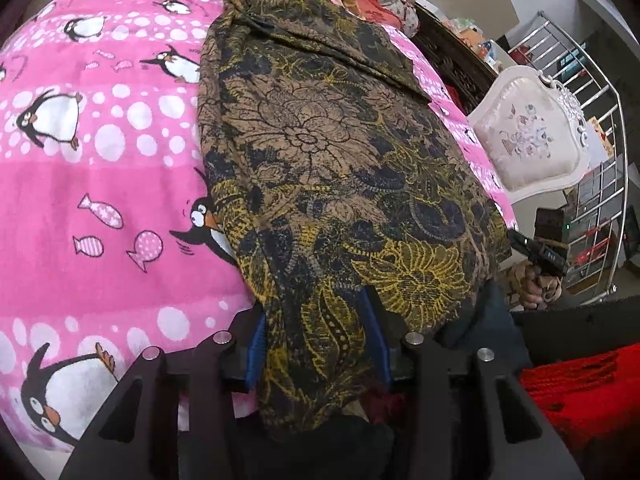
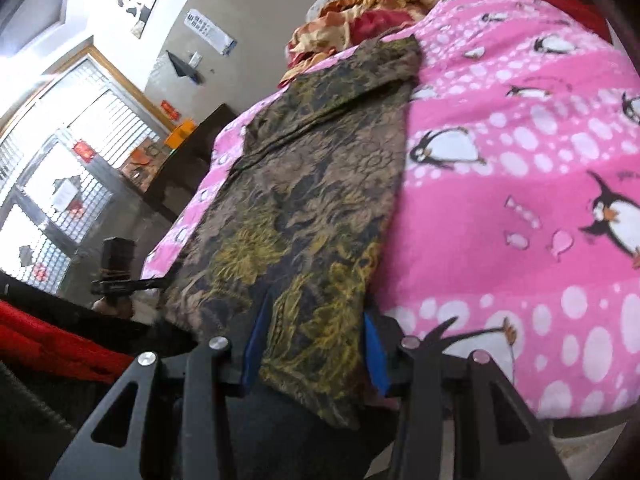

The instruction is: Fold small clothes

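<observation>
A brown, black and yellow floral garment point(image 1: 320, 152) lies lengthwise on a pink penguin blanket point(image 1: 100, 160). Its near hem hangs over the bed edge. My left gripper point(image 1: 316, 344) has its blue-padded fingers on either side of the hem's left corner, cloth bunched between them. My right gripper point(image 2: 316, 344) holds the other hem corner of the garment point(image 2: 312, 200) the same way. Each gripper shows in the other's view: the right gripper point(image 1: 540, 256) at the right, the left gripper point(image 2: 120, 280) at the left.
The pink blanket point(image 2: 520, 184) covers the bed. Red and gold bedding point(image 2: 360, 12) is piled at the far end. A white cushioned chair point(image 1: 532, 136) and metal railing point(image 1: 600, 160) stand beside the bed. A red knit cloth point(image 1: 580, 392) is near me.
</observation>
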Demonstrator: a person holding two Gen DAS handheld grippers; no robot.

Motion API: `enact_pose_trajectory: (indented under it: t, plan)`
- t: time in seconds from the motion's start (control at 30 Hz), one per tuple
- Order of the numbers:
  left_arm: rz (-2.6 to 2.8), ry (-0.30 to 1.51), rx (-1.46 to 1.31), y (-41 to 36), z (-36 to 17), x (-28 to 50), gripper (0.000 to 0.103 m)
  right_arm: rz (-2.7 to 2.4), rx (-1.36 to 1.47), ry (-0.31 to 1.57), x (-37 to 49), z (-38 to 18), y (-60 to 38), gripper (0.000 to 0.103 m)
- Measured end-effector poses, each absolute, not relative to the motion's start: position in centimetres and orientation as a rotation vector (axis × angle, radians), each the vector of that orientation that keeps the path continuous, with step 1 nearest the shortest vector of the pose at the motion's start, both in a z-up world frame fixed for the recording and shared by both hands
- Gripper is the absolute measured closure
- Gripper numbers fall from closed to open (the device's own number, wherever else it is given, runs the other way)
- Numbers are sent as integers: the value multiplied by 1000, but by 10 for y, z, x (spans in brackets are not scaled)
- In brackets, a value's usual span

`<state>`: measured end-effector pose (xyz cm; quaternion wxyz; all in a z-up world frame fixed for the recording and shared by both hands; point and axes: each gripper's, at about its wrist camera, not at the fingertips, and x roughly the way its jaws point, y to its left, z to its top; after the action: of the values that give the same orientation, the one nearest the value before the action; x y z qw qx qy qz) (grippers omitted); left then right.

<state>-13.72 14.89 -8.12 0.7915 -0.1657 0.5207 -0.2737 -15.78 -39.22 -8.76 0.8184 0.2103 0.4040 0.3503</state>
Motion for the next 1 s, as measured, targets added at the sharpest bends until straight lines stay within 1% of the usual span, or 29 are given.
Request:
enact_pose_trajectory:
  t: [0.1,0.13,0.17,0.2,0.23,0.27,0.3,0.43,0.57,0.77,0.83,0.93,1.0]
  plan:
    - [-577,1112,-363,146,-81,-133,83,752,428,867,-158,-91,-388,72]
    - [-574,1109,-368,146,-80,-132,83,741,436,863,-156,-92,-388,79]
    - [-569,1105,-377,147,-80,-130,83,733,447,861,-154,-94,-389,83]
    - [-561,1104,-387,147,-79,-129,84,725,455,858,-152,-95,-390,88]
    - [-554,1101,-387,148,-78,-129,94,723,453,853,-151,-94,-389,93]
    - [-540,1094,-385,149,-77,-130,103,726,451,852,-152,-94,-389,95]
    - [-539,1089,-396,151,-75,-132,103,738,455,847,-153,-93,-389,97]
    - [-552,980,-439,164,-52,-144,103,774,500,759,-166,-75,-395,99]
    - [-596,862,-457,176,-15,-163,103,808,529,628,-186,-37,-404,100]
    - [-697,772,-424,184,39,-208,103,862,513,449,-223,26,-418,101]
    - [-741,746,-437,189,55,-219,103,856,511,417,-231,41,-426,101]
    - [-759,712,-432,184,69,-215,103,853,523,376,-231,53,-438,101]
    - [-720,705,-441,185,71,-191,103,834,531,378,-215,54,-442,100]
